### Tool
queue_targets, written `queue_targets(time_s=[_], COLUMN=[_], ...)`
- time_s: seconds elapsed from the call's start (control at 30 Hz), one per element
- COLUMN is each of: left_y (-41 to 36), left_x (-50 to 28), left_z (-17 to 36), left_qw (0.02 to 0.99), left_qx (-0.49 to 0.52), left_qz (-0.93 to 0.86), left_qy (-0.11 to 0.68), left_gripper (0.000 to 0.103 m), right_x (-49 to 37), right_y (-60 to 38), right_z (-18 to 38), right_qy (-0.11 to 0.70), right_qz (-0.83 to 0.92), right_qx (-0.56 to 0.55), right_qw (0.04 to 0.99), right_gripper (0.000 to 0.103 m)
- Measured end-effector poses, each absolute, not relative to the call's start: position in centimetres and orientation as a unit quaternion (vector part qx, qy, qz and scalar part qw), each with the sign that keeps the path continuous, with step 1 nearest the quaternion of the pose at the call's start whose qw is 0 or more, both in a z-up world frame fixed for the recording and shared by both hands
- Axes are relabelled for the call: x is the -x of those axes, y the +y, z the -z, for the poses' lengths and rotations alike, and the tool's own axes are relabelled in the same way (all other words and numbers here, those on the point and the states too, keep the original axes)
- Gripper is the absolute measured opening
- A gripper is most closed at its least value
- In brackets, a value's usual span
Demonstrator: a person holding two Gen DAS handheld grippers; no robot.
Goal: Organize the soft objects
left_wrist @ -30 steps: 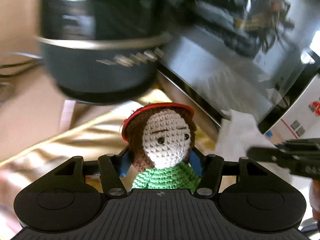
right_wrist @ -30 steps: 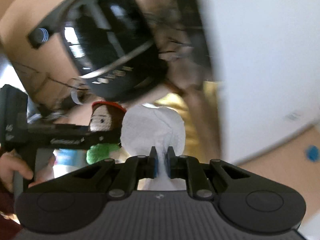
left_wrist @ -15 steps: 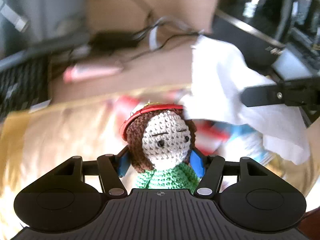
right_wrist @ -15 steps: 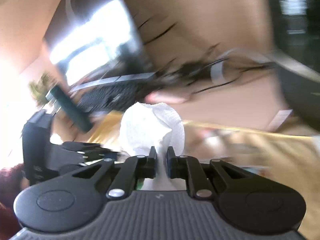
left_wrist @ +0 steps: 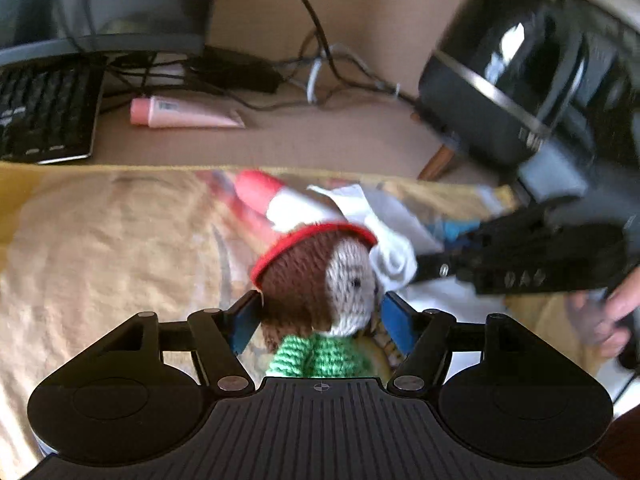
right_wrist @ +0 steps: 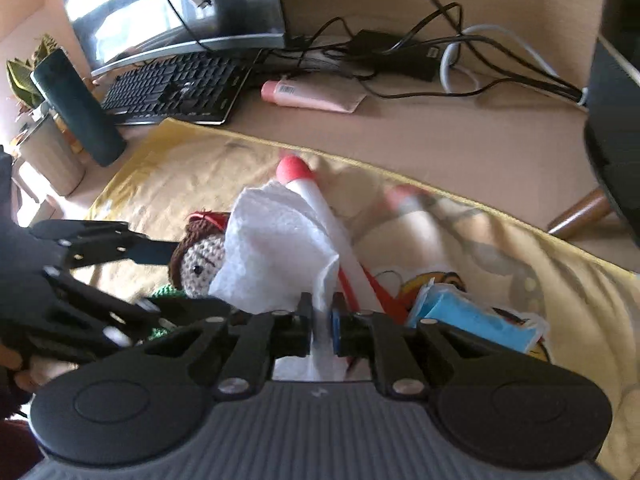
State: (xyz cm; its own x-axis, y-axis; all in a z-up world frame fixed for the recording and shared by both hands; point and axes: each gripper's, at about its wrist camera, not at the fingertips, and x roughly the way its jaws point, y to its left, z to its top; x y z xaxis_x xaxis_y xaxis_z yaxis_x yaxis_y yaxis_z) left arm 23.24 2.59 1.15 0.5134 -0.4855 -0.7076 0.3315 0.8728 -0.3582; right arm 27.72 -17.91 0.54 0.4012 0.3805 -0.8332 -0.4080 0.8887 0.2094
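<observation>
Where the yellow printed cloth (right_wrist: 192,168) covers the tan table (right_wrist: 460,128), its pattern is blurred and hard to read. At far left of the right wrist view, a dark cylindrical speaker (right_wrist: 78,108) stands by a black keyboard (right_wrist: 176,88), with a monitor (right_wrist: 176,4) cut off at the top edge. A pink squeeze tube (right_wrist: 312,96) lies just beyond the cloth among black cables (right_wrist: 400,48).

Left of centre, the left tongs (left_wrist: 318,316) are clenched on a crocheted doll with brown hair, red hat brim and green jumper (left_wrist: 320,276); its body below the chest is hidden behind the tongs' housing. Both blue pads press the sides of its head, lifted over the cloth.

Just right of the doll, the right tongs (right_wrist: 322,320) pinch a crumpled white paper tissue (right_wrist: 276,248), which touches the doll's face and hides part of it. Behind the tissue lies a white foam stick with a red tip (right_wrist: 308,184), its lower end covered. Further right, a light-blue padded pack (right_wrist: 472,316) rests on the cloth, partly behind the tongs. A black appliance on wooden legs (left_wrist: 512,80) is blurred and cropped at far right.
</observation>
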Motion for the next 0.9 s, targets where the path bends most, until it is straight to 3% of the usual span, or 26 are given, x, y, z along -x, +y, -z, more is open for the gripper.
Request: queue_targets(time_s=[0.1, 0.3, 0.57, 0.73, 0.9], left_y=[4.9, 8.2, 6.1, 5.3, 5.1], left_x=[-23.1, -23.3, -22.7, -23.1, -23.4], left_z=[-2.4, -2.1, -0.2, -0.1, -0.3], left_qw=[0.874, 0.881, 0.862, 0.857, 0.853], left_qx=[0.112, 0.109, 0.088, 0.102, 0.098], left_qz=[0.216, 0.156, 0.179, 0.197, 0.202], left_qy=[0.421, 0.434, 0.467, 0.466, 0.471], left_gripper=[0.086, 0.084, 0.075, 0.078, 0.079], right_x=[-26.4, -22.9, -22.5, -21.8, -21.9], right_y=[-17.8, -14.5, -12.7, -15.3, -20.2], right_z=[-1.7, -2.9, 0.3, 1.0, -1.6], right_qy=[0.478, 0.473, 0.529, 0.540, 0.491], right_qz=[-0.249, -0.349, -0.368, -0.320, -0.237], right_qx=[0.022, 0.019, 0.025, 0.031, 0.012], right_qw=[0.842, 0.809, 0.764, 0.778, 0.838], right_gripper=[0.013, 0.013, 0.013, 0.011, 0.011])
